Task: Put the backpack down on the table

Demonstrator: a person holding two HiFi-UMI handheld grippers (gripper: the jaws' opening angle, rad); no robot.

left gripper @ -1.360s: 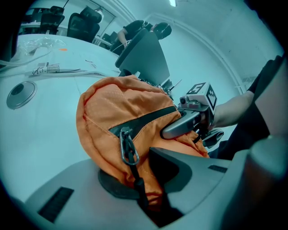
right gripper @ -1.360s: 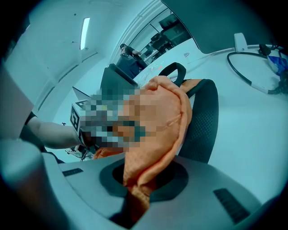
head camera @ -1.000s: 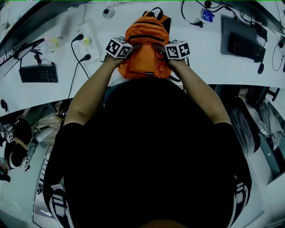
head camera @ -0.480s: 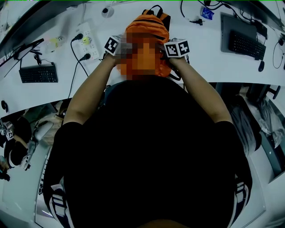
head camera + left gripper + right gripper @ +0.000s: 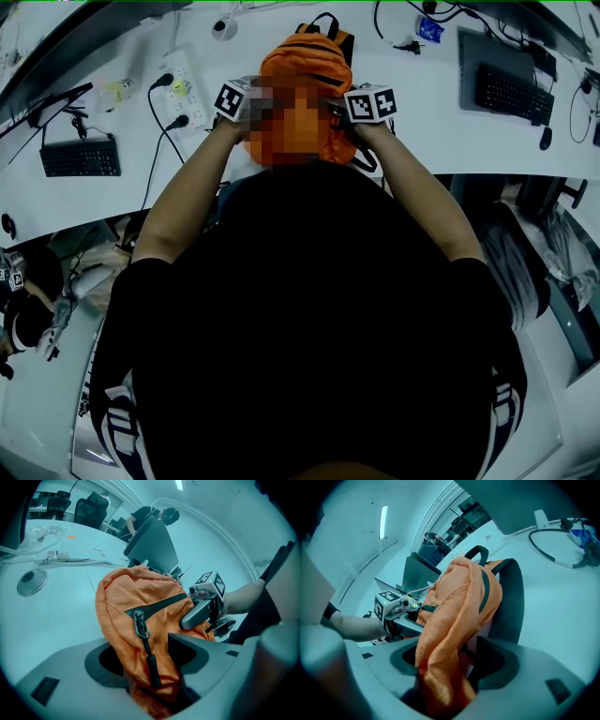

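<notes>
- Far left on the white bench [image 5: 103,202] lies a black keyboard [image 5: 81,157]. Just right of it is a white power strip [image 5: 185,89] with black cables plugged in.
- The left tongs [image 5: 147,660] are at the left flank of the backpack [image 5: 302,58], held by a bare-armed hand. Their jaws have just been opening and now stand wide apart. Loose orange fabric still hangs between them, with dark gaps on both sides, so nothing is clamped. A metal ring and a black zip pull [image 5: 152,667] dangle in that gap.
- The orange backpack sits on the bench at its near edge, straight in front of the person and between the two tongs. It is slumped and crumpled, with its black straps and carry loop on the far side. A mosaic patch covers its middle in the head view.
- The right tongs [image 5: 450,663] are at the backpack's right flank, mirroring the left pair. Their jaws have also just been opening and are spread wide. A fold of orange fabric lies between them, slack and not pinched. The black mesh back panel rises just beyond.
- Farther right on the bench, well apart from the backpack, is a second keyboard [image 5: 511,94] with cables near it.
</notes>
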